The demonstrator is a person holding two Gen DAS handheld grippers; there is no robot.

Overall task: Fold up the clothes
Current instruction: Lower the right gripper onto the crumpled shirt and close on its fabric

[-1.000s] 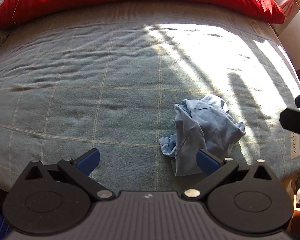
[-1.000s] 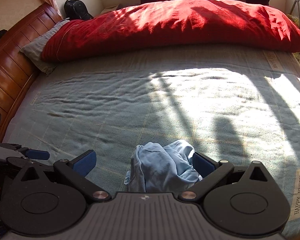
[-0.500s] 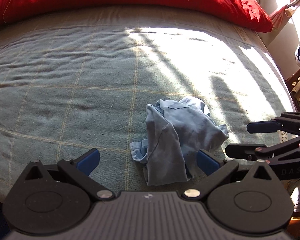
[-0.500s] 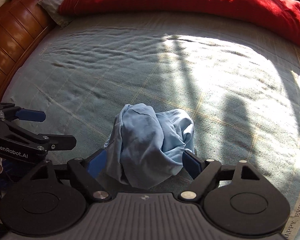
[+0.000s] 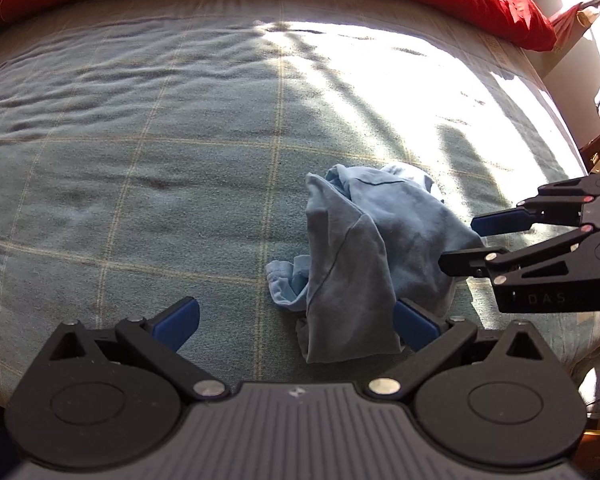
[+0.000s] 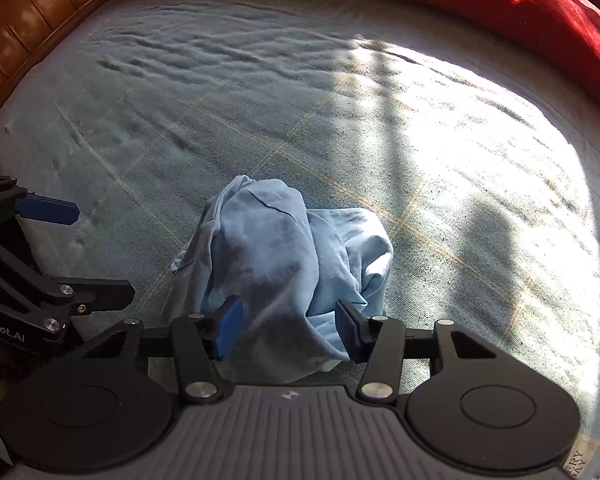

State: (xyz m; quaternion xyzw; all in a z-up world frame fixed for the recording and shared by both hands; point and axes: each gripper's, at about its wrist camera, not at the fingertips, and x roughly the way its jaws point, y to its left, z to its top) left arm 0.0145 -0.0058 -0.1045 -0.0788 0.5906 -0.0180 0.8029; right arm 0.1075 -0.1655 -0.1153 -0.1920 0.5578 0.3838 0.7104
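Your right gripper [image 6: 288, 328] is closing with the crumpled shirt [image 6: 284, 264] bunched between its jaws, not yet pinched. Your left gripper [image 5: 296, 320] stands wide apart at the shirt's near edge. The shirt lies heaped on the bed [image 6: 220, 120]. Grab several layers and it probably won't spread flat.

both wrist cams looking steeply down, sitting close over bed [image 5: 140, 160], sharing crumpled blue garment [image 5: 360, 260] [image 6: 284, 264]
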